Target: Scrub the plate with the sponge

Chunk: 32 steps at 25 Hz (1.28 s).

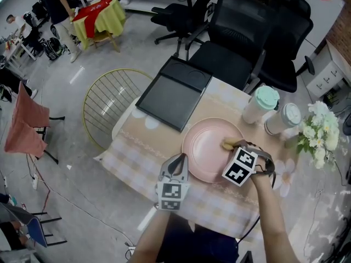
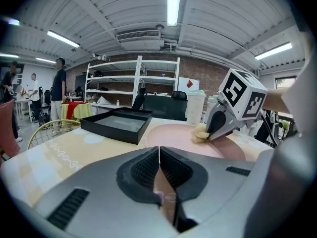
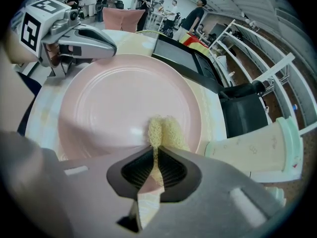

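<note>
A pink plate (image 1: pixel 205 147) lies on the checked tablecloth. A yellow sponge (image 1: pixel 228 144) rests on its right inner part, and my right gripper (image 1: pixel 235 147) is shut on it. In the right gripper view the sponge (image 3: pixel 166 130) sticks out past the closed jaws onto the plate (image 3: pixel 114 98). My left gripper (image 1: pixel 179 160) sits at the plate's near left rim, shut, with nothing seen between its jaws. From the left gripper view (image 2: pixel 159 155) the plate (image 2: pixel 171 135) lies ahead, with the sponge (image 2: pixel 200 133) under the right gripper (image 2: pixel 212 134).
A black tray (image 1: pixel 173 92) lies behind the plate on the left. Two lidded cups (image 1: pixel 260 104) (image 1: pixel 283 118) and white flowers (image 1: pixel 318 130) stand at the right. Office chairs (image 1: pixel 241 32) are behind the table, and a wire chair (image 1: pixel 112 106) stands at its left.
</note>
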Each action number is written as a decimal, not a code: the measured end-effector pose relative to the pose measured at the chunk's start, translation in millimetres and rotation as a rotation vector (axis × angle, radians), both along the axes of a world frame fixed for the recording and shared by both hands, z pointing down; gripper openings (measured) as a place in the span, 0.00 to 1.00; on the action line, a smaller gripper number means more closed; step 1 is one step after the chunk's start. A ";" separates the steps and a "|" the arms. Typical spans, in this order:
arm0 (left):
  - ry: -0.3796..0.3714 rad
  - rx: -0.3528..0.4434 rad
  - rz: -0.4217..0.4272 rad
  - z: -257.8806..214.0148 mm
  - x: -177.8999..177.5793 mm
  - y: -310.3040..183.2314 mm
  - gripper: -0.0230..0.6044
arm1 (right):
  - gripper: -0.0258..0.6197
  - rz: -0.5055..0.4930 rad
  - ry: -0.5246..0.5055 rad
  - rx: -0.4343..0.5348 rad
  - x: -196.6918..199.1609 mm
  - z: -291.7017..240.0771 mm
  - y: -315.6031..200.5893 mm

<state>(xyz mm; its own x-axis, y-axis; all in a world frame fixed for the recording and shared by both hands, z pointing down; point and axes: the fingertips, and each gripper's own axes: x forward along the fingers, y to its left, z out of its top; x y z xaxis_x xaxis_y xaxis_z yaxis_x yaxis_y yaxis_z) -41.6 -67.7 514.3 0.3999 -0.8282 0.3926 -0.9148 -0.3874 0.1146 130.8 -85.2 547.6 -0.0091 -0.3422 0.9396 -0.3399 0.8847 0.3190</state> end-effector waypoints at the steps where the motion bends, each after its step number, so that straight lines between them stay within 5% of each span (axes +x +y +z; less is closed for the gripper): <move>1: 0.000 0.000 0.000 0.0 -0.1 -0.1 0.06 | 0.09 0.002 -0.001 -0.002 0.2 -0.1 1.5; 32: -0.008 0.002 -0.002 -0.1 -1.1 -0.7 0.06 | 0.09 -0.003 -0.036 -0.046 -8.8 -0.9 53.9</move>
